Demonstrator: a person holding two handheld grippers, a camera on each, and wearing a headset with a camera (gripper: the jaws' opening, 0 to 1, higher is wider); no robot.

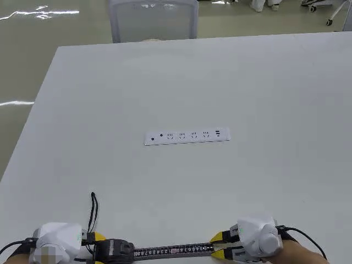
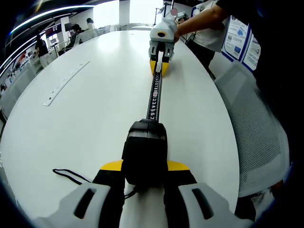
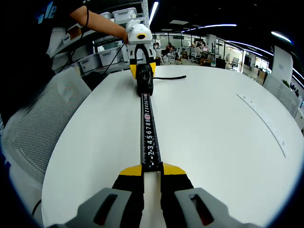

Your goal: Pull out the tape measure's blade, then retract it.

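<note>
black tape measure, numbered blade extended flat

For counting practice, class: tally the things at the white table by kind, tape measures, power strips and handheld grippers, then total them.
Black tape measure, blade extended: 1
Flat white power strip: 1
White-and-yellow handheld grippers, left gripper and right gripper: 2
Total: 4

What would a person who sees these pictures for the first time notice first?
The black tape measure sits clamped in the left gripper, near the table edge. Its blade runs straight to the right gripper, which pinches its tip. A white power strip lies mid-table.
</note>
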